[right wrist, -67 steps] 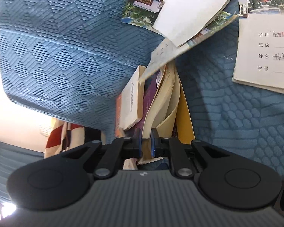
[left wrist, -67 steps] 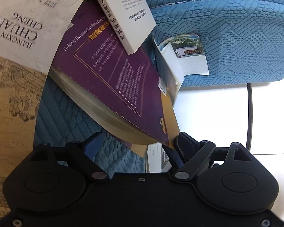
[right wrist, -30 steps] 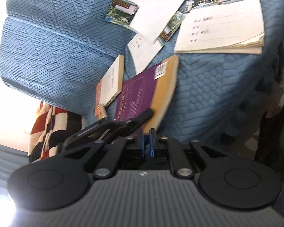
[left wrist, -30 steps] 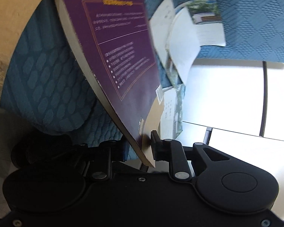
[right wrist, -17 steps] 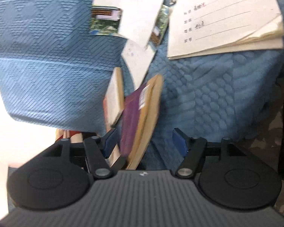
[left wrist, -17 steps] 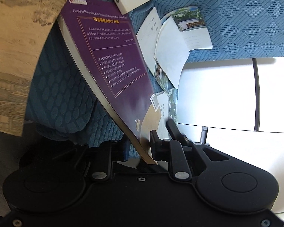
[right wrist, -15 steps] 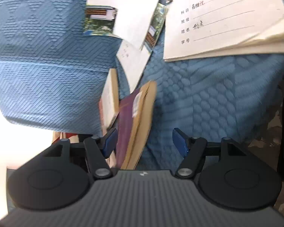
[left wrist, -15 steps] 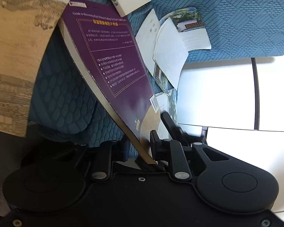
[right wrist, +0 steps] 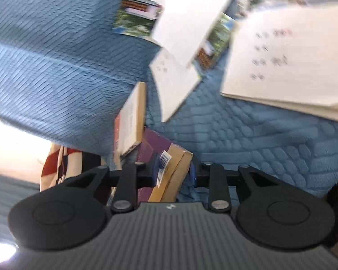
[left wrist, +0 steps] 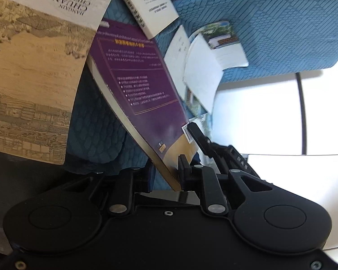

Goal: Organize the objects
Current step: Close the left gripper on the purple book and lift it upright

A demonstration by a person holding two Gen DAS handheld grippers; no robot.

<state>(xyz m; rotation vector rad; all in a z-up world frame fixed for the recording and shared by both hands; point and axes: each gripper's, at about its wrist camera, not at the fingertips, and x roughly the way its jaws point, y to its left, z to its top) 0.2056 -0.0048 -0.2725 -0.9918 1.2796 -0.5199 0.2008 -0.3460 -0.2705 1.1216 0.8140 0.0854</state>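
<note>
A purple paperback (left wrist: 137,85) with a tan strip and barcode rises at a slant off the blue quilted sofa (left wrist: 270,22). My left gripper (left wrist: 166,173) is shut on its near lower corner. In the left wrist view a black finger of my right gripper (left wrist: 199,136) lies against the barcode corner. In the blurred right wrist view that corner of the purple paperback (right wrist: 155,144) fills the gap of my right gripper (right wrist: 172,172). Its jaws are closing, with both pads against the covers.
A large tan picture book (left wrist: 29,78) lies at the left and a small white book (left wrist: 148,2) leans by the sofa back. Thin notebooks (right wrist: 281,63) are scattered over the seat (right wrist: 259,139). A red striped cloth (right wrist: 56,164) lies beyond the sofa's edge.
My right gripper went from shut to wide open, moved onto the purple book's barcode corner and narrowed around it. My left gripper kept its hold and lifted the book a little.
</note>
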